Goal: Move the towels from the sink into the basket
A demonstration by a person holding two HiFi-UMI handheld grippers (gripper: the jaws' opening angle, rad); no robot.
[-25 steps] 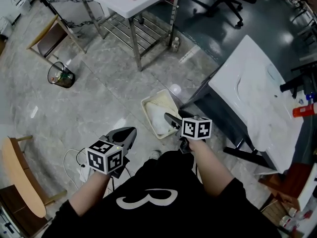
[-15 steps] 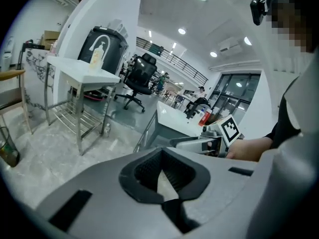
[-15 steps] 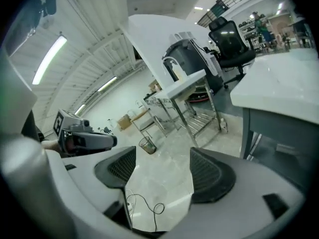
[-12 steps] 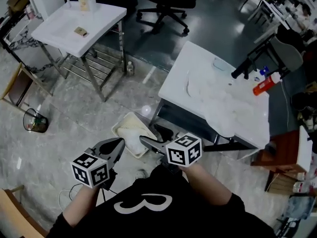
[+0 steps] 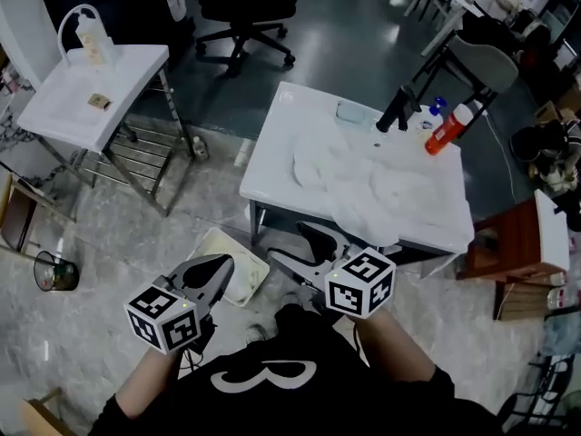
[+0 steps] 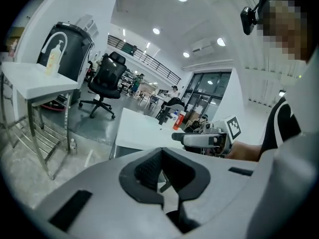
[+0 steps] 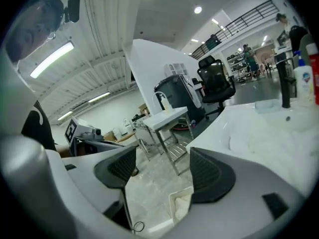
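white towels (image 5: 368, 189) lie in the sink (image 5: 270, 155) just ahead of the released, empty right hand-held gripper (image 5: 289, 243), farther from the clenched, empty left hand-held gripper (image 5: 216, 269).

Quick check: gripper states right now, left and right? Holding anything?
Left gripper: shut, tips together, holding nothing.
Right gripper: open, jaws well apart, nothing between them.
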